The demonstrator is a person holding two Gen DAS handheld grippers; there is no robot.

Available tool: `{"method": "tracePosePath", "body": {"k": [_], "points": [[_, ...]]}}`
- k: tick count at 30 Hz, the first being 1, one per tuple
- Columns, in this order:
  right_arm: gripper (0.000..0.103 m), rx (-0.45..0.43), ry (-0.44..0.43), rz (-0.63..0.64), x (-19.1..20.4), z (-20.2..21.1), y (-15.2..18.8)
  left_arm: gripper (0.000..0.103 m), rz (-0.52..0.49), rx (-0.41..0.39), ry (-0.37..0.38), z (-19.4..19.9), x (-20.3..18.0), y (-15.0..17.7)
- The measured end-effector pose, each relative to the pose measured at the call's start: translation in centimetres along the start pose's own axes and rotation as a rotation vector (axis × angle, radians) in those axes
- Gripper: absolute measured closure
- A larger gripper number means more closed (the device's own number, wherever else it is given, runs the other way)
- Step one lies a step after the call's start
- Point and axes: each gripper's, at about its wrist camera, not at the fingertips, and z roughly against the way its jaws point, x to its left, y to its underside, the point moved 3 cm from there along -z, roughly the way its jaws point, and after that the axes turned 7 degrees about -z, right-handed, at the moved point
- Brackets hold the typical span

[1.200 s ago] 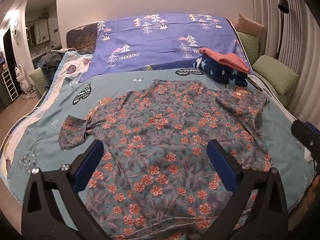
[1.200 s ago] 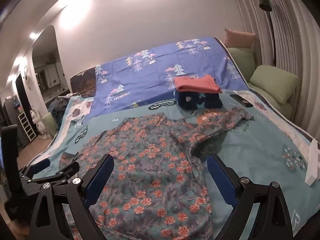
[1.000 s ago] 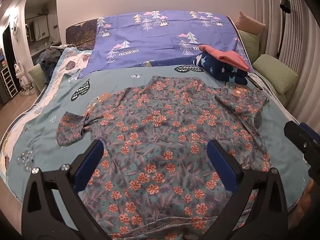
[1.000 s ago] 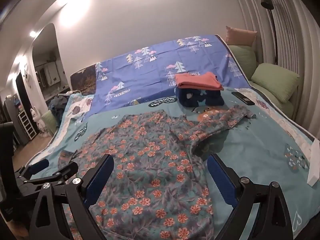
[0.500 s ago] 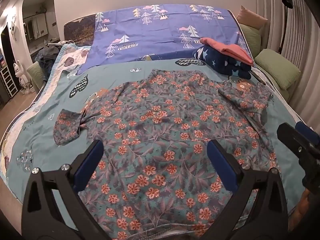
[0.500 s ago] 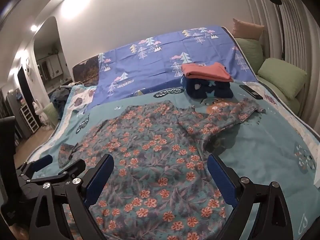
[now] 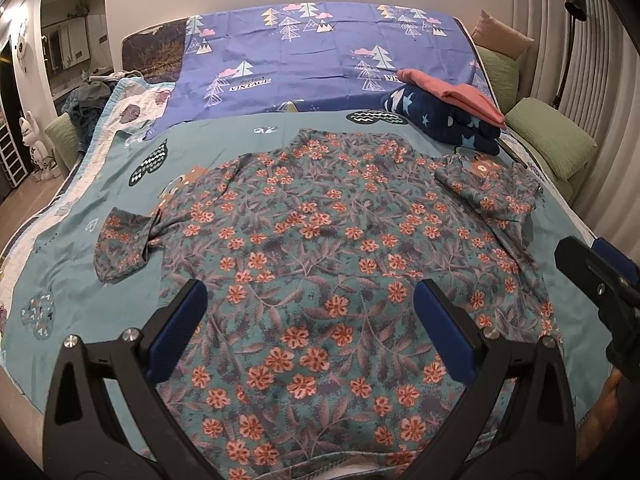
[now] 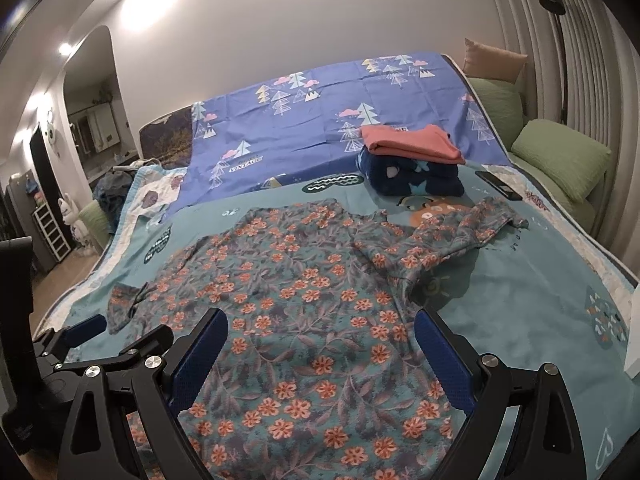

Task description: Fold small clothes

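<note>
Teal bedspread (image 7: 72, 240) under warm light, floral shirt (image 7: 328, 240) spread flat at its centre (sleeves out), my left gripper (image 7: 308, 322) and right gripper (image 8: 320, 354) above its hem, jaws wide, empty, folded stack (image 8: 412, 164) beyond.

Warm, dimmish indoor light. Ceiling glare blows out on the wall (image 8: 152, 4) in the right wrist view, and a smaller bright spot sits upper left. Shadows are soft: a dark patch lies under the raised sleeve (image 8: 452, 236) on the bedspread (image 8: 520, 312). Heavy fisheye bend curves the curtain (image 7: 600, 60) and blackens the corners. Centre is sharp, edges smear slightly, and there's mild noise.
</note>
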Motion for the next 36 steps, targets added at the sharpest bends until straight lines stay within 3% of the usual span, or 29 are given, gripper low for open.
{"method": "tracePosePath", "body": {"k": [36], "points": [[0.007, 0.003, 0.014, 0.003, 0.16, -0.13, -0.04, 0.001, 0.013, -0.001, 0.027, -0.39, 0.4, 0.34]]}}
